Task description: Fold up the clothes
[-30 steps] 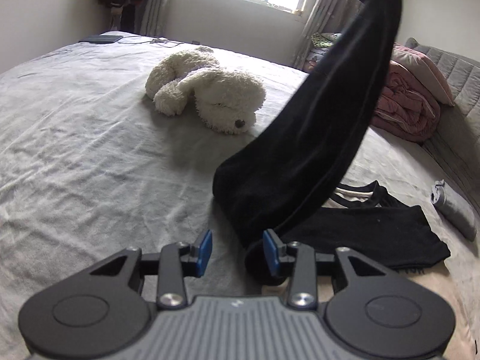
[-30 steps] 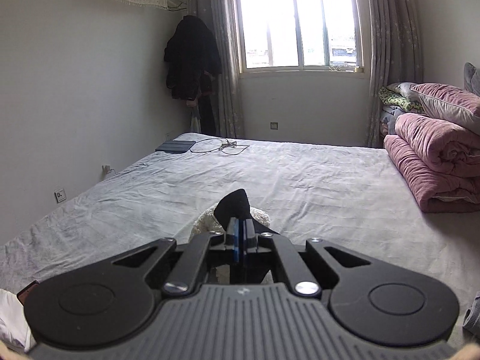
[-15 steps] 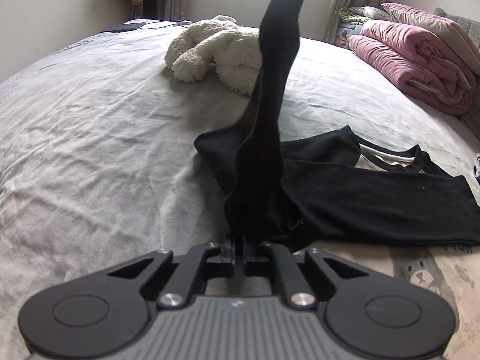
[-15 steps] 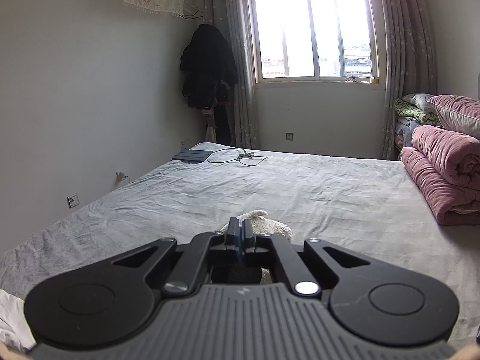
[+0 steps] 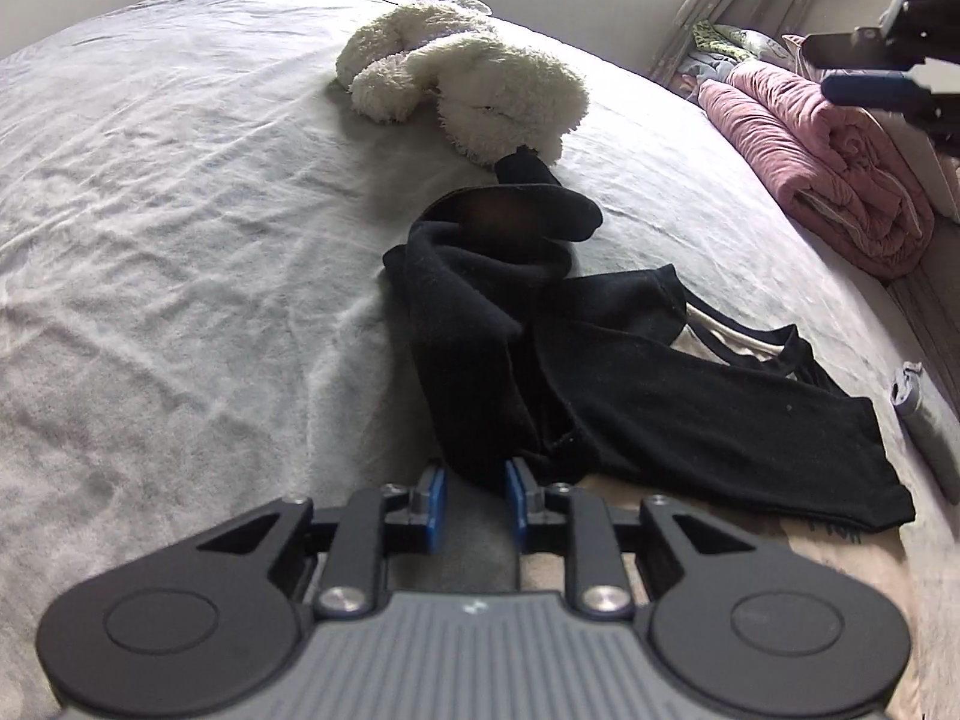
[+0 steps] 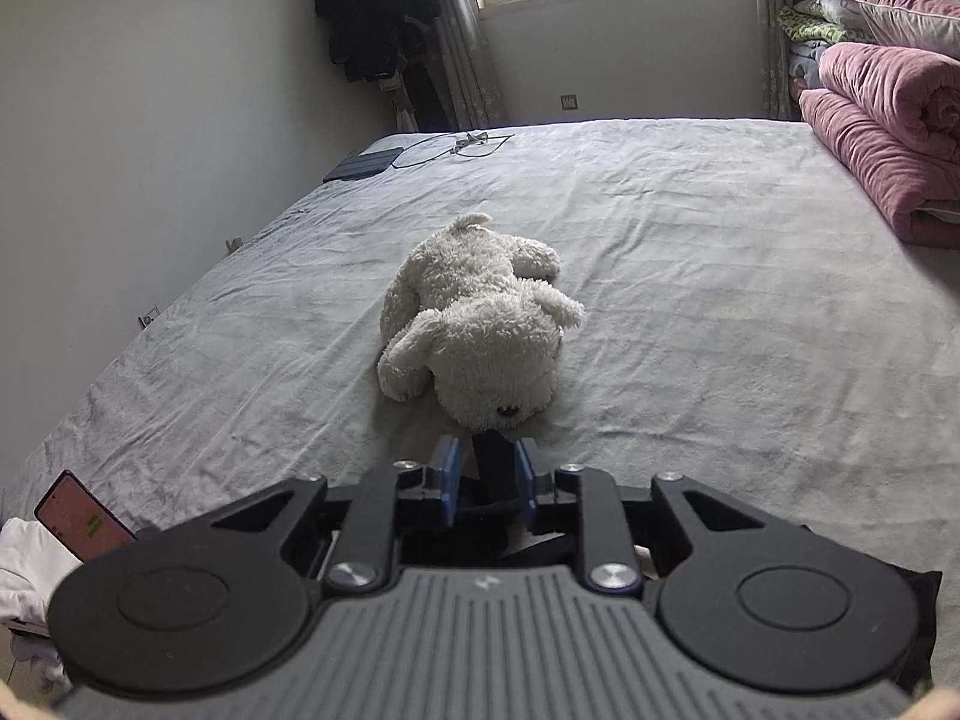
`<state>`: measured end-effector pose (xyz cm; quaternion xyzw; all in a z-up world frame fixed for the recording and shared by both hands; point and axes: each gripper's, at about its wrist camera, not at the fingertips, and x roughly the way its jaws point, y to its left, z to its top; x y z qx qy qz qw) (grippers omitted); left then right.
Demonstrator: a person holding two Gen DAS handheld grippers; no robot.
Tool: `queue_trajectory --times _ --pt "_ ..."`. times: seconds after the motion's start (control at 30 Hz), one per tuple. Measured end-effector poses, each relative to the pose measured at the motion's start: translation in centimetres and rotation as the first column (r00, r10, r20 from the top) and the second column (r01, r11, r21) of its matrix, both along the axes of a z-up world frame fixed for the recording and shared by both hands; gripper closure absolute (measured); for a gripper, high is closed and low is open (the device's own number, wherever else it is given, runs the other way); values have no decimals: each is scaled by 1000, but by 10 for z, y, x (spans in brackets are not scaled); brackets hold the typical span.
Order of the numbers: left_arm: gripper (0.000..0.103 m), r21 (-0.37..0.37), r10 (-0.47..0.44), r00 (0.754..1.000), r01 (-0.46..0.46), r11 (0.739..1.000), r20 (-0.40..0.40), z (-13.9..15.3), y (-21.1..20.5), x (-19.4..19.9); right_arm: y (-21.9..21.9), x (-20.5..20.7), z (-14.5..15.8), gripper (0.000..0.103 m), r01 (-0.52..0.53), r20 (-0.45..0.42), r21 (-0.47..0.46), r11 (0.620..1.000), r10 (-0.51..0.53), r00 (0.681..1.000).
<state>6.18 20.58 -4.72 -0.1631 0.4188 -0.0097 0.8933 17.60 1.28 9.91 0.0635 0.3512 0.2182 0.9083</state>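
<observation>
A black garment [image 5: 600,372] lies on the grey bed sheet [image 5: 150,210]. A long folded strip of it runs from my left gripper [image 5: 474,495] toward the plush toy. The left jaws are opening; the strip's near end sits between the blue pads [image 5: 433,498], which do not press it. In the right wrist view my right gripper [image 6: 486,477] is low over the bed and its jaws are opening too. The strip's far tip [image 6: 492,450] stands loose in the gap. The right gripper [image 5: 888,78] also shows at the top right of the left wrist view.
A white plush dog [image 6: 480,324] lies just beyond the cloth tip. Rolled pink quilts [image 6: 888,120] are stacked at the right edge. A grey bundle [image 5: 924,414] lies right of the garment. A phone [image 6: 84,519] and white cloth [image 6: 24,588] sit at the near left, a tablet [image 6: 363,165] far back.
The strip hung high from the shut right gripper with the left shut on its lower end. It now lies on the bed, the right gripper has come down, and both jaws have parted.
</observation>
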Motion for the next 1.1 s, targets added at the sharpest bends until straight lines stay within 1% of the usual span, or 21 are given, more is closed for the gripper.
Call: queue_trajectory --times 0.03,0.17,0.3,0.43,0.53,0.6,0.7,0.73,0.77,0.8,0.83,0.9,1.0,1.1 --pt "78 -4 0 1000 0 1000 1 1 0 1 2 3 -7 59 -3 -14 5 1000 3 1000" --pt "78 -14 7 1000 -7 1000 -12 0 1 7 10 23 -36 59 0 -80 29 1000 2 997" --pt "78 -47 29 999 -30 998 -32 -2 7 13 12 47 -67 59 30 -156 85 996 -16 988" --pt "79 -89 45 998 -48 995 -44 -3 12 19 8 72 -101 59 88 -250 159 983 -47 967" --pt "79 -109 52 997 -57 992 -53 -7 14 23 3 89 -126 59 146 -320 226 963 -69 945" --pt "79 -112 54 997 -61 992 -59 -10 14 26 3 94 -136 59 171 -342 247 954 -79 936" --pt "83 -102 52 997 -57 993 -52 -11 12 27 4 100 -147 59 195 -363 265 944 -90 927" --pt "86 -96 50 998 -54 994 -47 -11 11 27 5 101 -150 61 201 -368 269 942 -92 925" --pt "89 -87 48 998 -52 995 -43 -11 9 27 5 102 -153 66 206 -372 272 940 -95 923" --pt "90 -73 48 998 -51 996 -40 -11 8 27 7 101 -150 88 202 -356 269 942 -98 929" --pt "93 -58 48 998 -50 997 -36 -11 6 27 8 100 -147 90 199 -339 266 943 -101 935" --pt "94 -40 55 998 -57 998 -30 -10 4 27 11 98 -137 91 187 -292 253 949 -109 950" --pt "95 -23 70 997 -71 997 -24 -10 1 25 17 90 -101 91 145 -167 221 964 -109 980" --pt "96 -18 91 996 -92 996 -23 -10 0 24 21 81 -50 92 109 -28 199 974 -106 994"
